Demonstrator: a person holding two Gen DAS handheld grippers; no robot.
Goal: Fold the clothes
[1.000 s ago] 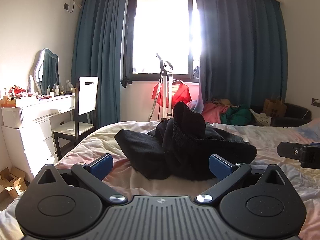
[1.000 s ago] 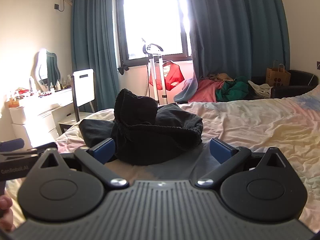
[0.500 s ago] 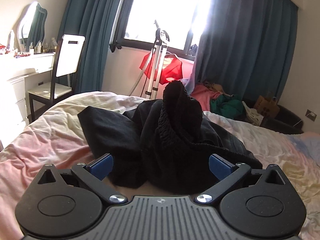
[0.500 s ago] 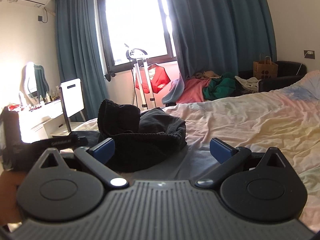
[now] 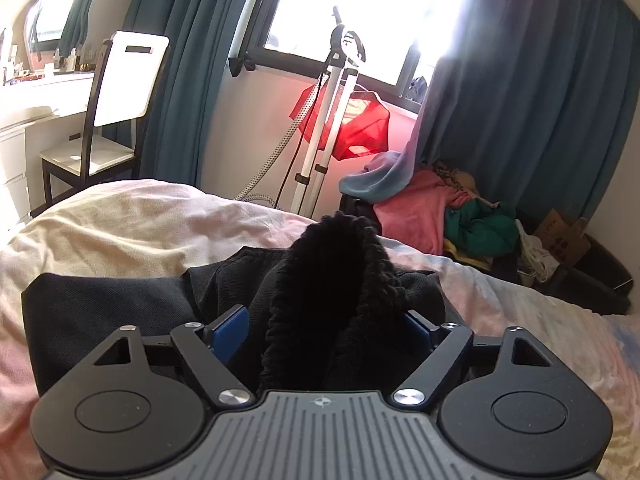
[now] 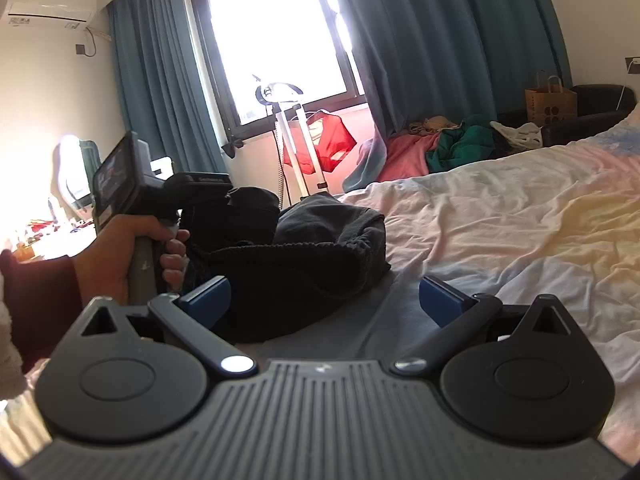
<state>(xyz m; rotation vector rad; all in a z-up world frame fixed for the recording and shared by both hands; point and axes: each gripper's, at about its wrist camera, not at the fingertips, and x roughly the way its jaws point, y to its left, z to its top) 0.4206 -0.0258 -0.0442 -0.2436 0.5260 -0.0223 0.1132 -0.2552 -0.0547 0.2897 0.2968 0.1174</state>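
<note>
Black clothes (image 5: 328, 280): your pile sits crumpled on the bed's near-left part in the right wrist view; a ribbed knit piece (image 5: 340, 248) stands up as a hump in its middle; a flatter black piece (image 5: 108, 304) spreads out to the left in the left wrist view; a dark grey piece (image 6: 332, 220) lies on the pile's far right side in the right wrist view

Left gripper (image 5: 326, 330): your jaws are closing with the upright knit piece between them; the left blue pad (image 5: 230, 332) stands clear of the fabric; the right pad is mostly hidden behind the knit, so you cannot tell whether it touches; nothing is clamped as far as the view shows

Left hand (image 6: 132, 252): in the right wrist view you see it wrapped round the gripper's handle, with a dark sleeve (image 6: 44, 300) behind the wrist; the tool's front end is buried in the pile

Right gripper (image 6: 324, 300): your jaws stand wide and released; they hover low over the sheet at the pile's near right edge; the left pad (image 6: 206, 296) sits in front of the black knit; whether it touches you cannot tell; the right pad (image 6: 440, 300) is over bare sheet

Bed (image 6: 500, 216): a rumpled pale sheet with pink, yellow and blue tints carries the pile

Beyond the bed: a white stand (image 5: 324, 128) with a red garment (image 5: 360, 124) below the window; pink and green clothes (image 5: 460, 216) heaped by the teal curtains (image 5: 520, 100); a chair (image 5: 108, 112) at a white dresser; a paper bag (image 6: 550, 102) on a dark seat
</note>
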